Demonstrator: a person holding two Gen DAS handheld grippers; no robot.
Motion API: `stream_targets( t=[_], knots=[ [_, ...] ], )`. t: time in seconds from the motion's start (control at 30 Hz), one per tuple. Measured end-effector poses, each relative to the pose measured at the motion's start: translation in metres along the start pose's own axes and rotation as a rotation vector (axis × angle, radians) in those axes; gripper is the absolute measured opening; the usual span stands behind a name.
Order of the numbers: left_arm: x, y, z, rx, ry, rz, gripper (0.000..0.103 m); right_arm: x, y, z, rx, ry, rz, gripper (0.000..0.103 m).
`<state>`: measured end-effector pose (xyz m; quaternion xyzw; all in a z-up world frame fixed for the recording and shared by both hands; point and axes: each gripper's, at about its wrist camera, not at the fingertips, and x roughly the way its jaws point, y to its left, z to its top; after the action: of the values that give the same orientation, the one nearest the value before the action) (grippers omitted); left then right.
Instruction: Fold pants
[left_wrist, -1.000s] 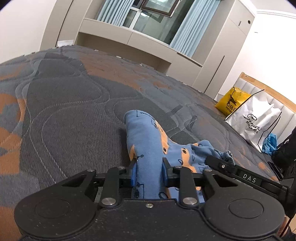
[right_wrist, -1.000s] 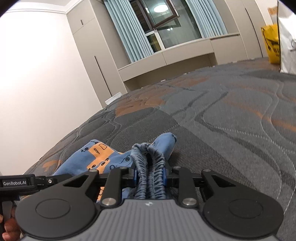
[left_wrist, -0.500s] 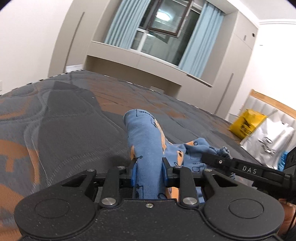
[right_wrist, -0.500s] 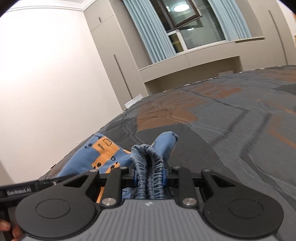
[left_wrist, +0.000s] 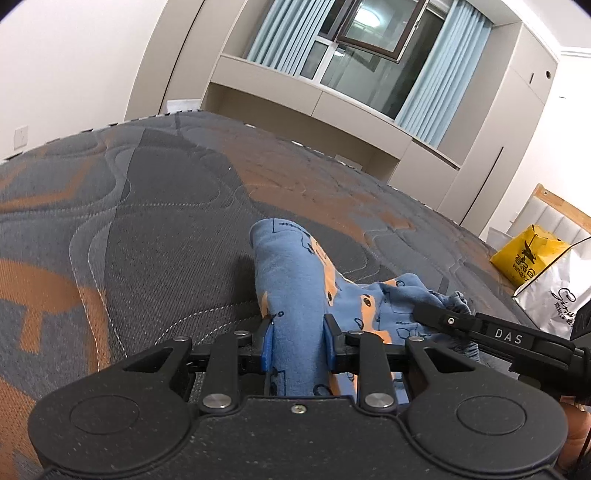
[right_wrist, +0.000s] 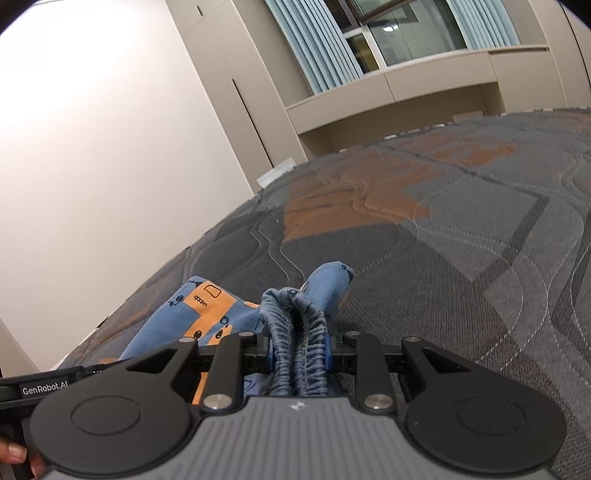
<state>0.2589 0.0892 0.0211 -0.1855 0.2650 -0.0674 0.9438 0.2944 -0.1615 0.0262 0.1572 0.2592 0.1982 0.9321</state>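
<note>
Small blue pants (left_wrist: 295, 280) with orange printed patches are held over a grey and orange quilted mattress (left_wrist: 155, 221). My left gripper (left_wrist: 298, 341) is shut on a bunched leg end of the pants, which sticks out ahead of the pads. My right gripper (right_wrist: 298, 347) is shut on the gathered elastic waistband (right_wrist: 291, 314). In the right wrist view the rest of the pants (right_wrist: 199, 310) spreads to the left toward the other gripper. In the left wrist view the right gripper's bar (left_wrist: 491, 336) crosses at lower right.
A yellow bag (left_wrist: 528, 258) and a white shopping bag (left_wrist: 561, 295) stand by the headboard at the right. Cabinets, a window ledge (left_wrist: 314, 96) and blue curtains lie beyond the mattress. A white wall (right_wrist: 110, 147) runs along the mattress's left edge. A hand (right_wrist: 14, 458) shows at lower left.
Both grippers have swung sideways with the pants still held; the bags have slid toward the right edge of the left view, and the wall fills more of the right view.
</note>
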Motion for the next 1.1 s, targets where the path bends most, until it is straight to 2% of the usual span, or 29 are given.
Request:
stream_targets(
  t=[0.23,0.33,0.4,0.43,0.53,0.6,0.77,0.83,1.1],
  knots=[
    [0.003,0.003,-0.004,-0.012,0.005,0.005,0.032,0.003,0.000,-0.001,0.001,0.005,-0.011,0.028],
    [0.003,0.004,-0.004,-0.015,0.004,0.014,0.036,0.005,0.002,-0.002,-0.004,0.009,-0.025,0.039],
    [0.000,0.002,-0.002,-0.016,-0.003,0.015,0.048,0.005,0.003,-0.002,-0.006,0.004,-0.042,0.050],
    [-0.003,0.001,-0.003,-0.016,-0.010,0.019,0.050,0.004,0.003,-0.002,-0.007,0.002,-0.050,0.052],
    [-0.013,-0.003,-0.005,-0.008,-0.029,0.028,0.062,-0.003,0.003,-0.002,-0.012,-0.015,-0.059,0.066],
    [-0.021,-0.007,-0.006,-0.001,-0.049,0.037,0.077,-0.011,0.007,-0.002,-0.030,-0.033,-0.065,0.077],
    [-0.047,-0.020,-0.010,0.018,-0.100,0.059,0.102,-0.037,0.021,-0.010,-0.089,-0.081,-0.074,0.096],
    [-0.059,-0.027,-0.014,0.031,-0.115,0.061,0.102,-0.048,0.025,-0.015,-0.110,-0.095,-0.074,0.102],
    [-0.106,-0.045,-0.049,0.124,-0.133,0.126,0.102,-0.101,0.036,-0.043,-0.143,-0.122,-0.114,0.103]
  ],
)
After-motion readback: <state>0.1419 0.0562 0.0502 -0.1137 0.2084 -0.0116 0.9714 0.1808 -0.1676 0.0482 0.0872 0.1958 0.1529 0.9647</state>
